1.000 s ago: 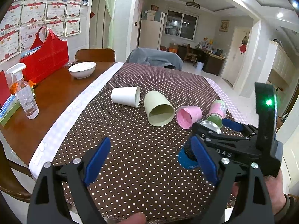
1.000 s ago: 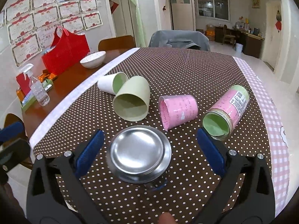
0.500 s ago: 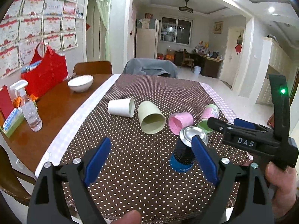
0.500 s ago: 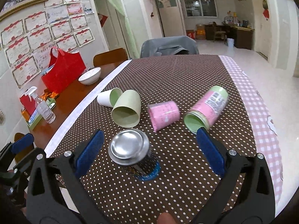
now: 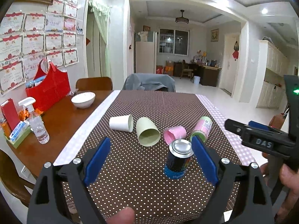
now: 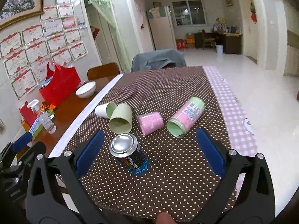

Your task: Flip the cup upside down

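A dark cup with a blue rim and a silver metal bottom [image 5: 178, 159] stands upside down on the dotted tablecloth; it also shows in the right wrist view [image 6: 129, 153]. A white paper cup [image 5: 121, 123], a light green cup [image 5: 147, 134], a pink cup [image 5: 174, 134] and a pink-and-green cup [image 5: 201, 128] lie on their sides behind it. My left gripper [image 5: 149, 160] is open and empty, above the table's near edge. My right gripper [image 6: 149, 155] is open and empty, held back from the dark cup.
A white bowl [image 5: 83, 97], a red bag [image 5: 47, 87], a spray bottle [image 5: 37, 125] and a small box stand on the bare wood at the left. Chairs stand at the far end of the table [image 5: 158, 102]. The right gripper's body [image 5: 261, 141] is at the right.
Both grippers have pulled back and up from the dark cup. It now stands free on the cloth, silver bottom up, farther from both cameras.
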Demonstrator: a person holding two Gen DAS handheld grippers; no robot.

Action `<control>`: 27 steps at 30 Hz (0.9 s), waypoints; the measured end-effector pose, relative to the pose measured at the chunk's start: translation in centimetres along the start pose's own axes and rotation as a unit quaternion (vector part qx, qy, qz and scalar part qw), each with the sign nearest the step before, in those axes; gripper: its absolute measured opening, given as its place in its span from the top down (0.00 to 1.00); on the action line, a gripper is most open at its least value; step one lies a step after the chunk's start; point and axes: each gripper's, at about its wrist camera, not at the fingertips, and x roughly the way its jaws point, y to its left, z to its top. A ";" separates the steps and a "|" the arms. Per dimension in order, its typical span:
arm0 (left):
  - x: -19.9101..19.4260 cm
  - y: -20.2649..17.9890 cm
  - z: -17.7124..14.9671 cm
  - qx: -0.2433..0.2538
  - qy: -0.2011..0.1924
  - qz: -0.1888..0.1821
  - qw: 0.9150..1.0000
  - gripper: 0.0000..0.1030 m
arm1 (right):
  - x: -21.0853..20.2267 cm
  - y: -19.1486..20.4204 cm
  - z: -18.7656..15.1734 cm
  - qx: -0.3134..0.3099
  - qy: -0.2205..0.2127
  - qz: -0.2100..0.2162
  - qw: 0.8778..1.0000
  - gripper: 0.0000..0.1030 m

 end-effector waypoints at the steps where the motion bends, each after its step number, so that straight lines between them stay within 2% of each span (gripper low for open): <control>1: -0.3 0.0 0.2 0.000 -0.004 -0.001 1.000 0.16 | -0.8 0.1 0.0 -0.002 -0.008 -0.006 1.000 0.06; 8: -2.3 -0.3 0.8 -0.003 -0.023 -0.003 1.000 0.14 | -4.2 1.6 -0.7 -0.025 -0.048 -0.032 0.998 0.06; 15: -3.6 -0.8 1.0 0.003 -0.042 0.006 0.999 0.14 | -5.0 2.6 -1.1 -0.040 -0.065 -0.046 0.996 0.06; 19: -4.1 -1.3 1.0 0.006 -0.053 0.017 0.998 0.10 | -5.8 3.0 -1.0 -0.043 -0.079 -0.050 0.995 0.06; 27: -5.2 -1.2 1.2 -0.002 -0.067 0.017 0.998 0.09 | -7.4 3.6 -0.6 -0.051 -0.106 -0.055 0.992 0.06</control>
